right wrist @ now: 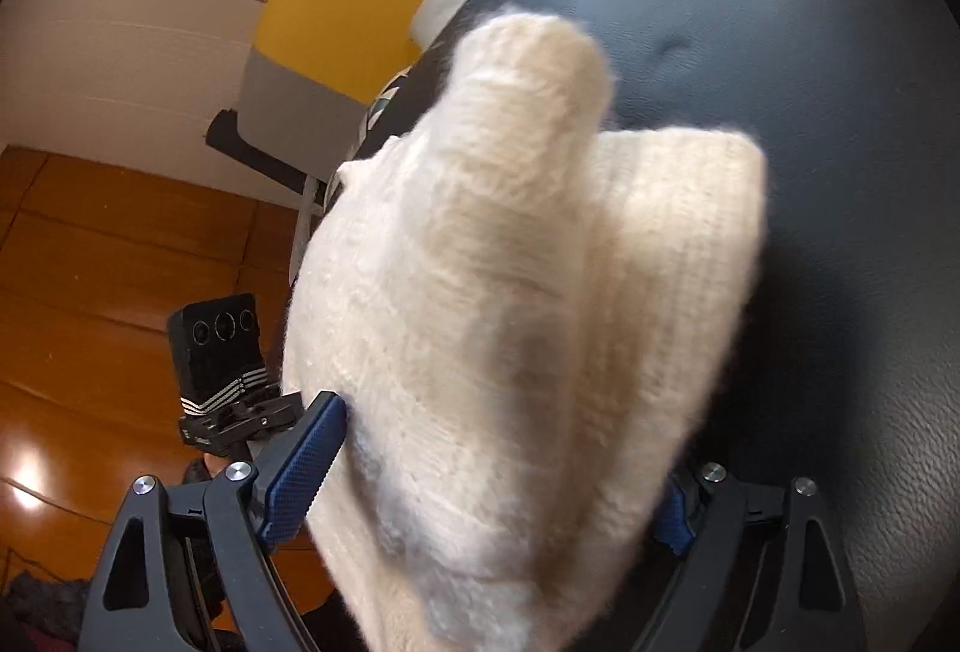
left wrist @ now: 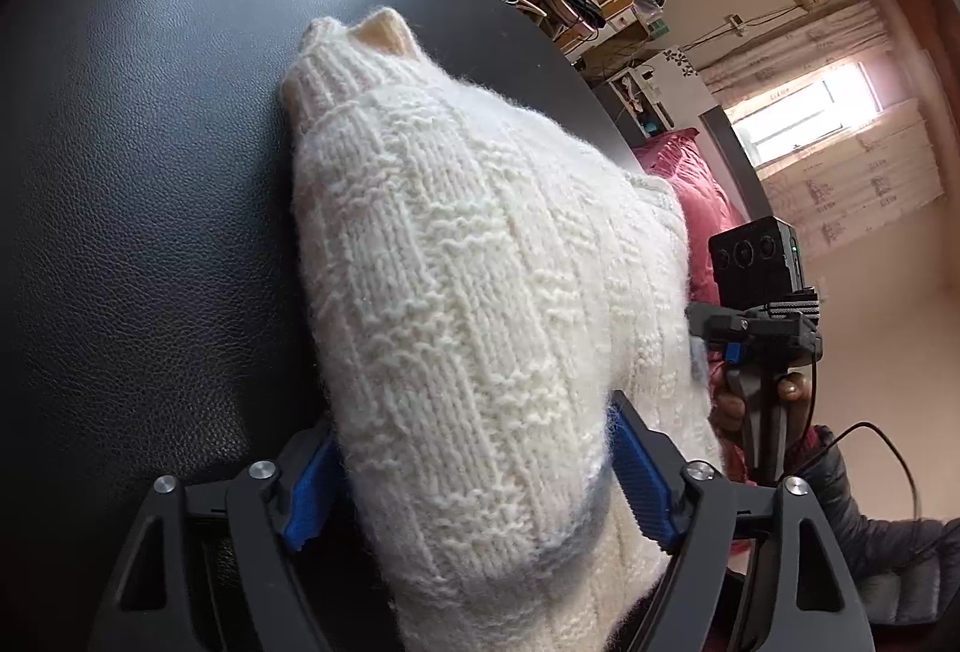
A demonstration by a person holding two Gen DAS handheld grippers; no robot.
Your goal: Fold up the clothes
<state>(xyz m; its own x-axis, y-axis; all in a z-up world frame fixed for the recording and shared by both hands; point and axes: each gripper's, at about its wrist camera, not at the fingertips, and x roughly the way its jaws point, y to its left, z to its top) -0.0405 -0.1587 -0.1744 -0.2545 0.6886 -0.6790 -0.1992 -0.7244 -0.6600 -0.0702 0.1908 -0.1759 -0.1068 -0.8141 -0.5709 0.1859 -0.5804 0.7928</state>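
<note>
**Black leather surface, a thick knit pinched at two ends**

Black padded leather fills the background of both wrist views, and we judge the cream sweater (left wrist: pixel 480 292) is lifted partly clear of it, its ribbed cuff (left wrist: pixel 327 69) just reaching the surface (left wrist: pixel 132 172).

Our left gripper (left wrist: pixel 474 478) is clamped on a thick bundle of the sweater; the blue pads (left wrist: pixel 639 466) press into the wool on both sides, the jaws held fairly wide by the bulk between them. Our right gripper (right wrist: pixel 498 472) grips the same garment (right wrist: pixel 510 292) in the same way, with a sleeve-like roll (right wrist: pixel 534 69) pointing away over the surface (right wrist: pixel 810 51). In the left wrist view the right gripper (left wrist: pixel 699 340) sits just beside the knit's far edge.

What worries us: each bite looks bunched, taking in several layers rather than one clean edge, so a layer could slide out and leave the fold crooked. Fluffy yarn may also snag on the ridged pads at release. The right view is blurred, so we cannot tell how the lower layers lie.
</note>
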